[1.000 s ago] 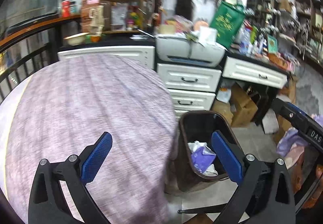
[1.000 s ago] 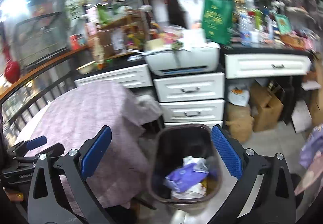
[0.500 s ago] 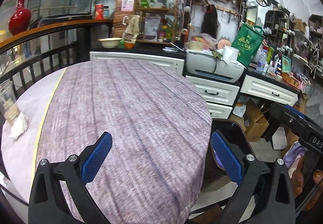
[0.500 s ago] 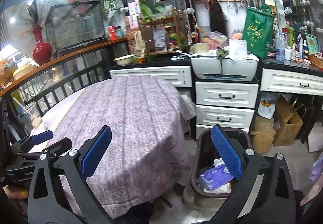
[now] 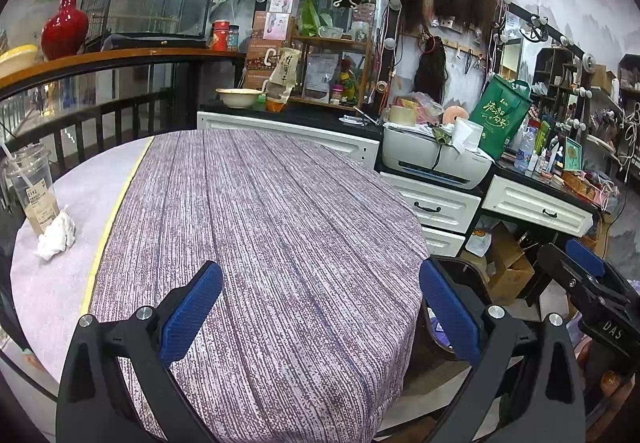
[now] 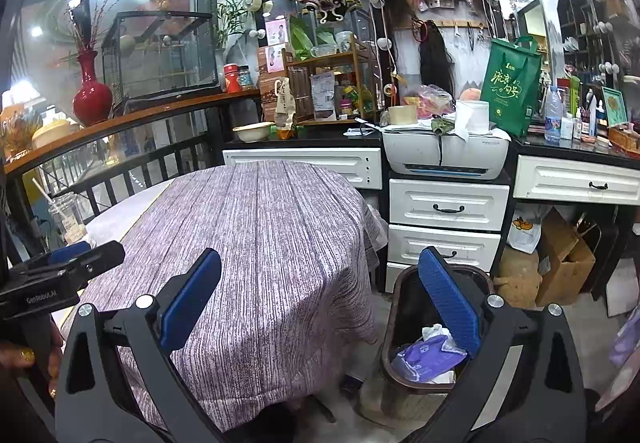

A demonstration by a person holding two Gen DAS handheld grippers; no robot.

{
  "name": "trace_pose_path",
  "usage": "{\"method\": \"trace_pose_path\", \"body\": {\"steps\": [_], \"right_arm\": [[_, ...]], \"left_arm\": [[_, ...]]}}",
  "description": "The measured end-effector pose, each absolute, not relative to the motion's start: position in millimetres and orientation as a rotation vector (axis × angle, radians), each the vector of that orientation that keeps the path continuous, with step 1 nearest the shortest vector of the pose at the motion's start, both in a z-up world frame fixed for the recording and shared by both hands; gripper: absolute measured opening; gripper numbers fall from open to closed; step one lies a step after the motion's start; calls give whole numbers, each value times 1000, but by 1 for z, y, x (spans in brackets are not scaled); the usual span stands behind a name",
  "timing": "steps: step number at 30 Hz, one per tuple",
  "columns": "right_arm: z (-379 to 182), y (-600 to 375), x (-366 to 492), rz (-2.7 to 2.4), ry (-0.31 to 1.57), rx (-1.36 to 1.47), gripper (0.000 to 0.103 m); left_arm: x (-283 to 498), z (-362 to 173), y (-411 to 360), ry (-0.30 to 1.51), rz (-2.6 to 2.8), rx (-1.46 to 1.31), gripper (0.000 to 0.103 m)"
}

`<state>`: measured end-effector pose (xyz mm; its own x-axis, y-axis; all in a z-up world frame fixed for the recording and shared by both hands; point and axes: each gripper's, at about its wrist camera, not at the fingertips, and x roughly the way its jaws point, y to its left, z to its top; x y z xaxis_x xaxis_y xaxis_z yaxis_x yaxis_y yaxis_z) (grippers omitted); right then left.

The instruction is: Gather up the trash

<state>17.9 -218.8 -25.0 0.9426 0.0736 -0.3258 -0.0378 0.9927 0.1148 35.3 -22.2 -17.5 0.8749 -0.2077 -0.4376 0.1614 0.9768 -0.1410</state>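
Both the left gripper [image 5: 320, 307] and the right gripper [image 6: 320, 303] are held with jaws apart, empty; a crumpled tissue [image 5: 56, 235] and a plastic cup [image 5: 32, 187] are seen at the table's [image 5: 280, 243] left edge.

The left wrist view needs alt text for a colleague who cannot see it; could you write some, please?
The open left gripper hovers empty over a round table in a purple cloth. At the table's far left edge stand a plastic cup and a crumpled tissue; a dark bin sits beyond the right edge.

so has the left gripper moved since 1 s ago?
Yes. The left gripper has swung left and up: the bin has slid from between its fingers to the right, and the cup has appeared.
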Motion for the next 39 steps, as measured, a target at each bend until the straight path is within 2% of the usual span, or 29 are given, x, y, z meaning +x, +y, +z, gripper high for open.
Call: {"method": "trace_pose_path", "body": {"steps": [39], "right_arm": [[-28,-223,22,53,341,100,97]], "left_arm": [[33,-16,-21,457,-191,-76,97]]}}
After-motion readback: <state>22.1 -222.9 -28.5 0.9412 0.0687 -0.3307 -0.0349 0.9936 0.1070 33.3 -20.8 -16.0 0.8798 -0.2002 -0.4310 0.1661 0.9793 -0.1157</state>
